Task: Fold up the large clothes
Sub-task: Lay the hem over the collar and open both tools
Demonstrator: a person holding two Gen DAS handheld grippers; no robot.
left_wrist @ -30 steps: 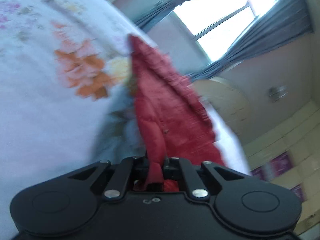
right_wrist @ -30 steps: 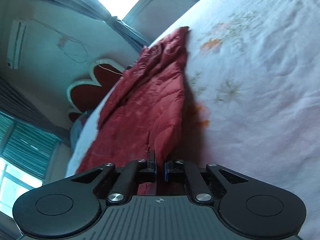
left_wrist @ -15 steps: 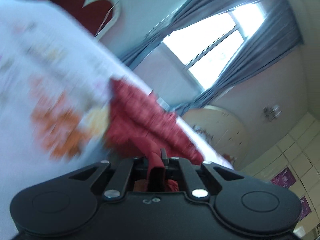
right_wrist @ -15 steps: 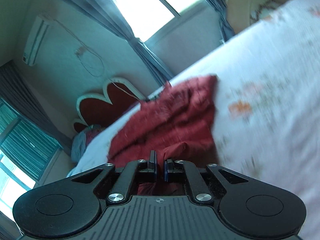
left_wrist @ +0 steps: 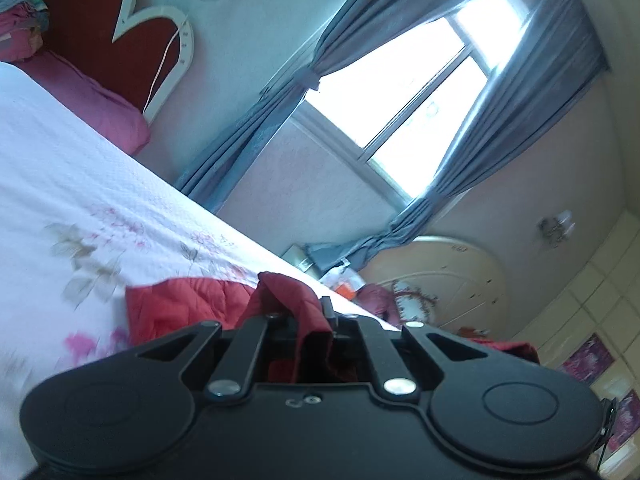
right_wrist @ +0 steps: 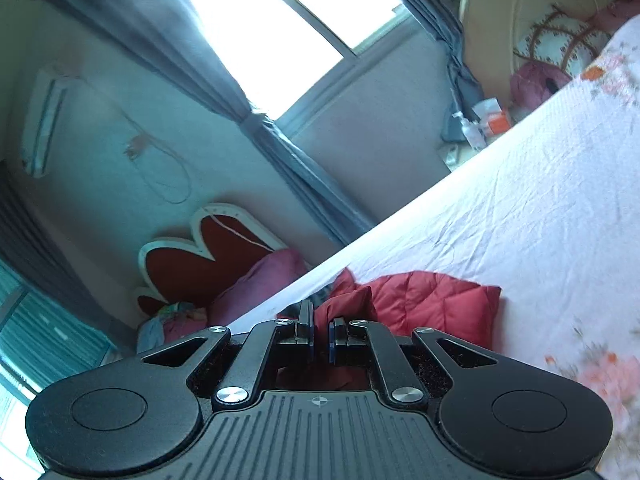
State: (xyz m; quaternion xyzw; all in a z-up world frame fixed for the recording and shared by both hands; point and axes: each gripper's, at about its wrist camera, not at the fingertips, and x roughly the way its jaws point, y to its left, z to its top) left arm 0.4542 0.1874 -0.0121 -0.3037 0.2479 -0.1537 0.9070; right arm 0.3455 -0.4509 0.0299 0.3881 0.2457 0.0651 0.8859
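Left gripper [left_wrist: 310, 318] pinching red jacket [left_wrist: 192, 308], air conditioner [right_wrist: 42, 120] right view only

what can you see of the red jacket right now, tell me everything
The red jacket is a quilted, puffy garment with stitched panels, its fabric looking smooth and slightly shiny. It lies bunched and partly doubled over on the white floral bedspread, near the bed's far edge. The left tool is shut on a raised fold of it, and the right tool is shut on another fold, so both pinched parts are lifted off the bed while the rest rests on it. No zip or sleeve can be made out.
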